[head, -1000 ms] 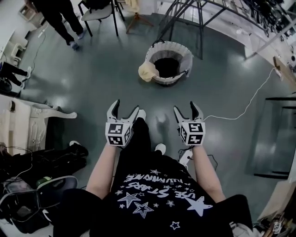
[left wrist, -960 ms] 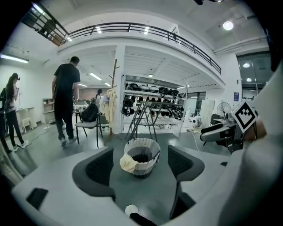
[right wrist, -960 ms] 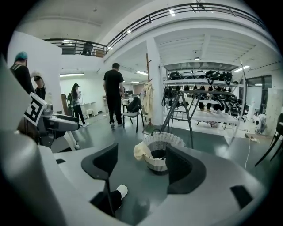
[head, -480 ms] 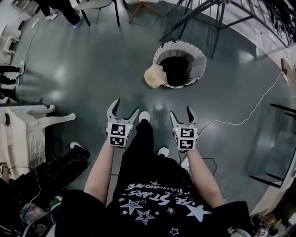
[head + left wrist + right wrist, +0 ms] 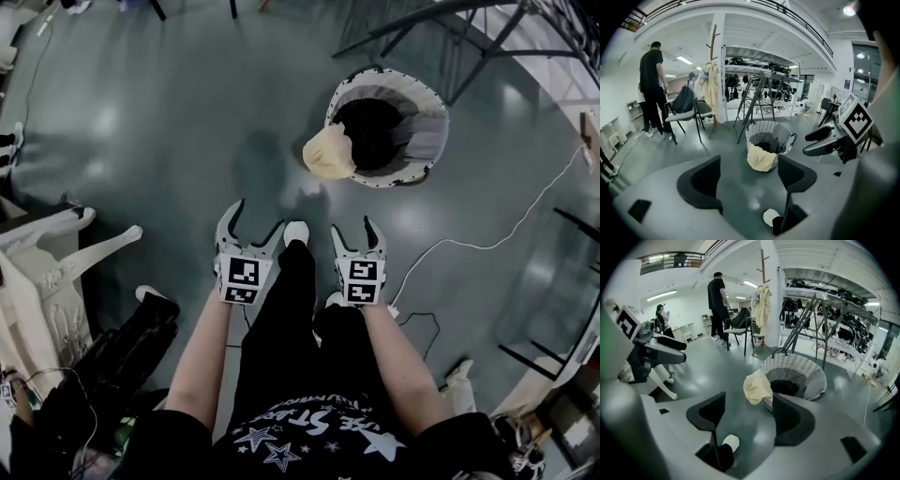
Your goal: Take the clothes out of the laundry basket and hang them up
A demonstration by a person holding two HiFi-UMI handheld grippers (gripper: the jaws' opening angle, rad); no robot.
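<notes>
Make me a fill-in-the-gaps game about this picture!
The cloth hanging over the rim of the laundry basket is ____.
The left tongs and right tongs are both ____.
The basket stands on the ____.
Missing words: yellow; open; floor.

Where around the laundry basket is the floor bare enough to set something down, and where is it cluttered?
Bare floor spreads left of the basket, out to the white furniture. Crowded: yellow cloth draped over the basket's rim, a white cable on its right, dark bags at lower left.
</notes>
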